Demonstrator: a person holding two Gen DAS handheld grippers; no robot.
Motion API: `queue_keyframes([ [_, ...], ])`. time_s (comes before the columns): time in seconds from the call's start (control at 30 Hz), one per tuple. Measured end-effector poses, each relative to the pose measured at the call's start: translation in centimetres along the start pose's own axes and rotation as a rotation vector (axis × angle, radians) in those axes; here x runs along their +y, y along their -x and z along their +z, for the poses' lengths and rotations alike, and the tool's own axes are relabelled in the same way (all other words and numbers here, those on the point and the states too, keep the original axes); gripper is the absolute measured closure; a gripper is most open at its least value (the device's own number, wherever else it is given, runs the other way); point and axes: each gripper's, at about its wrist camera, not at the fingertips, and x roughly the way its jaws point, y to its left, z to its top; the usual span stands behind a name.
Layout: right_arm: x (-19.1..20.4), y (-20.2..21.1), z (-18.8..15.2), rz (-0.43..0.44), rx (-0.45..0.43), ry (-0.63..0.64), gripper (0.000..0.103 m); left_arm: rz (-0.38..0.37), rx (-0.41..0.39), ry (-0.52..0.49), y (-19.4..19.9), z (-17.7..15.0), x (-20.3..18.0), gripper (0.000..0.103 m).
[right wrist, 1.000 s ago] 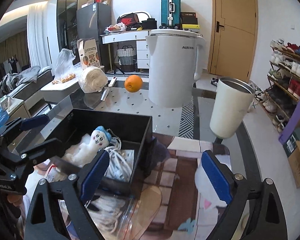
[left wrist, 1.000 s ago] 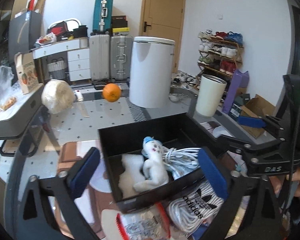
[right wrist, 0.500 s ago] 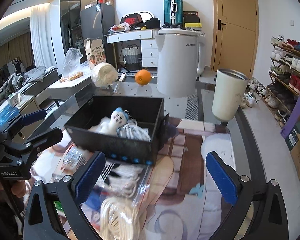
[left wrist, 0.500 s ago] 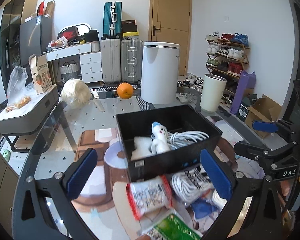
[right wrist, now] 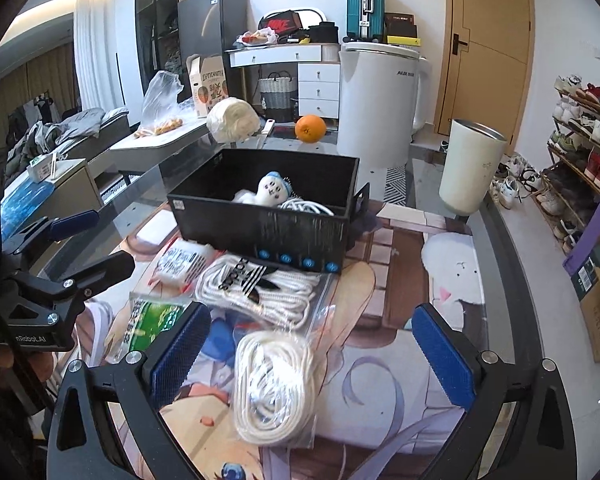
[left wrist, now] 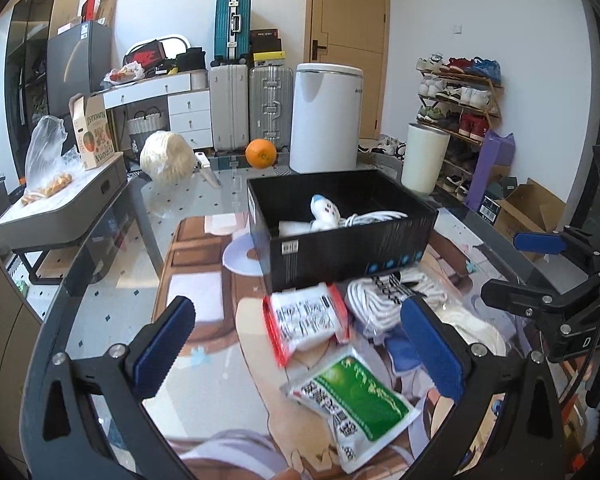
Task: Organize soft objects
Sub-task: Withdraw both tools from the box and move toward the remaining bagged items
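The step in hand looks like choosing the next soft item to move into the black box [right wrist: 260,228]. The box already holds a plush doll [right wrist: 272,190] and a white cord [right wrist: 306,206]; 4 items remain on the mat in front of it.

The right gripper [right wrist: 306,354] has its jaws spread wide, gripping nothing. A bagged rope coil [right wrist: 274,388] lies on the mat directly between and just ahead of its 2 blue pads, untouched. Farther on, just before the box, lies a second rope bag [right wrist: 260,288] with black lettering.

The left gripper [left wrist: 300,350] is also wide and empty. A red-edged packet [left wrist: 306,322] lies between its pads, apart from both, and a green packet [left wrist: 354,400] sits nearer the camera, closer to the right pad.

The next move probably calls for lowering the right gripper over the rope coil and closing across its bulk. The bag is slick and loose, so a pinch on plastic alone could slip; the pads should take in rope as well.
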Motion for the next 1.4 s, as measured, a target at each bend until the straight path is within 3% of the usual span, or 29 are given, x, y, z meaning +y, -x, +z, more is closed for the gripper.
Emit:
queue_keyframes([
  [0.23,-0.3,-0.1,-1.4,-0.001,0.024,-0.018,0.001,0.003,0.014,-0.005,0.3,-0.8,-0.2,0.000],
  [0.53,-0.4,-1.2,-3.1,0.000,0.072,-0.029,0.001,0.000,0.095,-0.067,-0.8,-2.0,-1.3,0.000],
  [1.4,1.0,-4.0,-4.4,0.044,0.190,0.032,0.001,0.013,0.275,-0.118,-4.1,-3.4,-3.3,0.000],
])
